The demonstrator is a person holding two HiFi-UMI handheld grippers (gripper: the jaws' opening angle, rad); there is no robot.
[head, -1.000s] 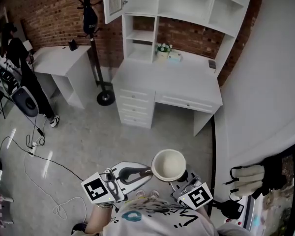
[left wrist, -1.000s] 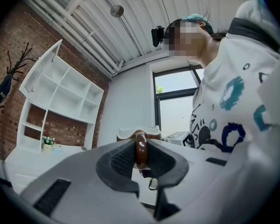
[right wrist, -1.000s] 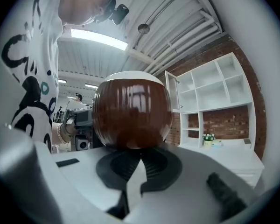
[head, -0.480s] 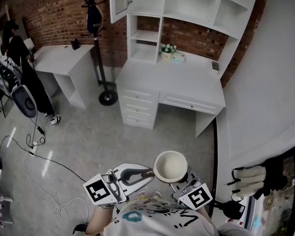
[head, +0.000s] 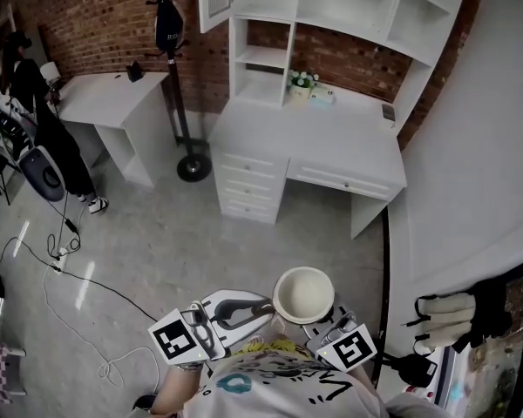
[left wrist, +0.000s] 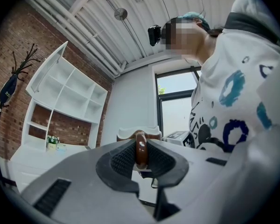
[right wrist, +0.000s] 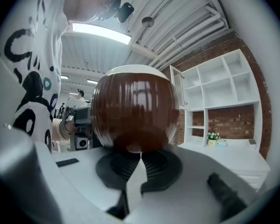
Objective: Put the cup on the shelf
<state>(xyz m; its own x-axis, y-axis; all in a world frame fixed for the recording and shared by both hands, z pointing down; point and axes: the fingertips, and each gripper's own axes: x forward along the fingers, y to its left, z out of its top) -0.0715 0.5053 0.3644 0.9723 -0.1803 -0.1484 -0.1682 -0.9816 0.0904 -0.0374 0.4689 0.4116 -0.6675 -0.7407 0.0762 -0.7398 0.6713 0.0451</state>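
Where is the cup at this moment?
Head view, bottom centre: the cup is held over the floor, its handle clamped by the left gripper, well short of the white desk.

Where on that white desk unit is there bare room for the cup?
Desktop is bare forward of the flower pot and small box; the shelf cubbies left of them look empty. Crowded only at the back, around those two.

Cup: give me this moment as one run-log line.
cup: upright, held | left gripper: shut on cup handle | right gripper: jaws together beneath cup base | shelf: ahead, not reached
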